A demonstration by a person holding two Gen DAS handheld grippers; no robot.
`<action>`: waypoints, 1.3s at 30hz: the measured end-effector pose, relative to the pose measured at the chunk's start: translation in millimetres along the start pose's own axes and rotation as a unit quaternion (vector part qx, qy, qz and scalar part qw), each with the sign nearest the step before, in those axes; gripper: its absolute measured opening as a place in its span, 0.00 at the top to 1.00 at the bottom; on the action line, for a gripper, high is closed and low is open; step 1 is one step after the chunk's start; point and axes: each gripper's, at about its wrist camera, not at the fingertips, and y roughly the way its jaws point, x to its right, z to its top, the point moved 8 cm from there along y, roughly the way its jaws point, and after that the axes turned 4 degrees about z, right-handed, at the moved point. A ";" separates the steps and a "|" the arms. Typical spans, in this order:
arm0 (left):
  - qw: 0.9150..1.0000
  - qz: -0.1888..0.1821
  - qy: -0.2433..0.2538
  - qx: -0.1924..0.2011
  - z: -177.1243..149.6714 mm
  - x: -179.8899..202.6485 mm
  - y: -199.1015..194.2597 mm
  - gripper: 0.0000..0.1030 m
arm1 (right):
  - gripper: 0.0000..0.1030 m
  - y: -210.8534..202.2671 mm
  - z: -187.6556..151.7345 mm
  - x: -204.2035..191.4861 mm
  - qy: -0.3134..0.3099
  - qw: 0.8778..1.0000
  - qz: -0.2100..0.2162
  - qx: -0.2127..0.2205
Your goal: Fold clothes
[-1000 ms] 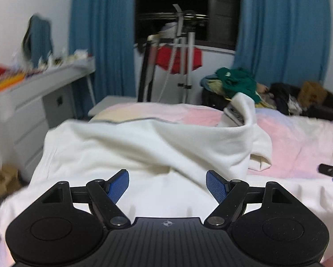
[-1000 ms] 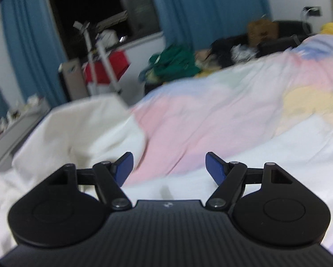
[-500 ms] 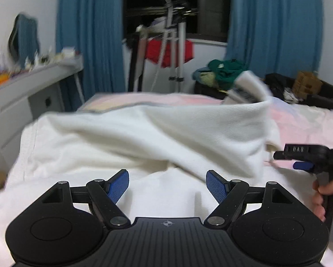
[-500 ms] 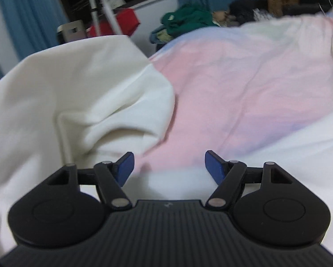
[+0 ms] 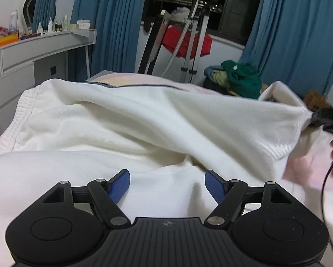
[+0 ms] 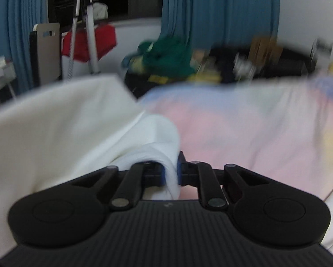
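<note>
A white sweatshirt lies spread over the bed, with a ribbed hem at the left and one fold raised toward the right. My left gripper is open and empty, low over the near part of the sweatshirt. My right gripper is shut on a fold of the same white sweatshirt, which trails off to its left. In the left wrist view the right gripper shows at the right edge, gripping the raised end of the fold.
The bed has a pink and pastel cover. A white dresser with bottles stands at the left. A clothes rack with a red cloth, a pile of green clothes and blue curtains are behind the bed.
My right gripper moved left to the sweatshirt's edge and shut on it. The raised fold has stretched toward the right. My left gripper stayed open over the sweatshirt.
</note>
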 end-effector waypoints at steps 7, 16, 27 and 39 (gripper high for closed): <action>1.000 -0.012 -0.018 0.003 2.5 0.6 -14.3 0.26 | 0.88 -48.1 80.7 49.9 -0.204 0.967 -0.125 0.082; 1.000 -0.014 -0.015 -0.021 -14.4 1.4 -15.4 0.26 | 0.75 -41.4 -37.7 70.2 -0.241 0.967 -0.074 -0.043; 0.996 -0.043 -0.058 -0.061 -30.9 5.3 -22.6 0.26 | 0.25 -107.5 -92.7 158.6 0.150 0.981 0.109 -0.051; 0.991 -0.044 -0.087 -0.090 -41.5 5.1 -12.1 0.26 | 0.20 -23.8 -124.2 161.7 0.627 0.739 0.241 -0.051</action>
